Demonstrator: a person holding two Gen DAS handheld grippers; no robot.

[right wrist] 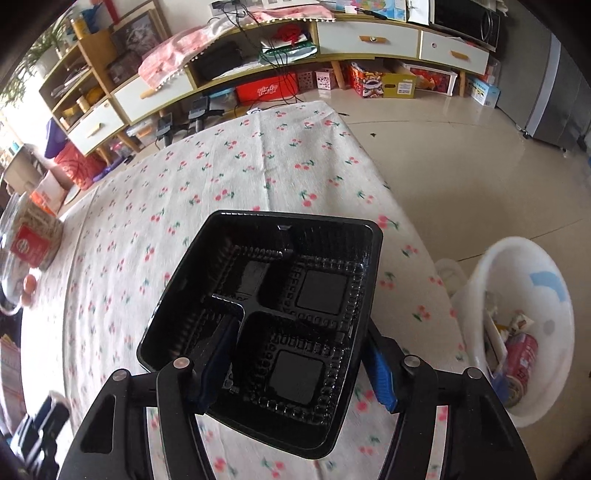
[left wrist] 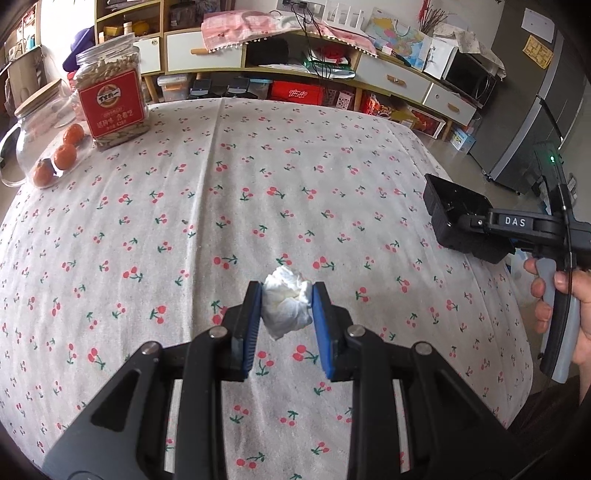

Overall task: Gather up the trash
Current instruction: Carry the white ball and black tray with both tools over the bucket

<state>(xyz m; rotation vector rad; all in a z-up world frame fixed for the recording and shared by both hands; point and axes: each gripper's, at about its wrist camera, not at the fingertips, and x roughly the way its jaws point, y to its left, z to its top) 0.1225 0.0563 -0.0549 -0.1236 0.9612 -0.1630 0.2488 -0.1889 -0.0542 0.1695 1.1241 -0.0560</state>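
Cherry-print tablecloth covering the table. Clear jar with red label, filled with pale seeds, at the far left corner. Glass jug with wooden lid beside it; three oranges close by. Behind: long shelf unit with white drawers, pink cloth, microwave, grey refrigerator.

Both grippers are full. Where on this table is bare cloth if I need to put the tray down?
Bare cloth runs from the left gripper with its tissue wad up to the far edge. The tray hangs over bare cloth too. Only the far left corner is crowded: seed jar, oranges.
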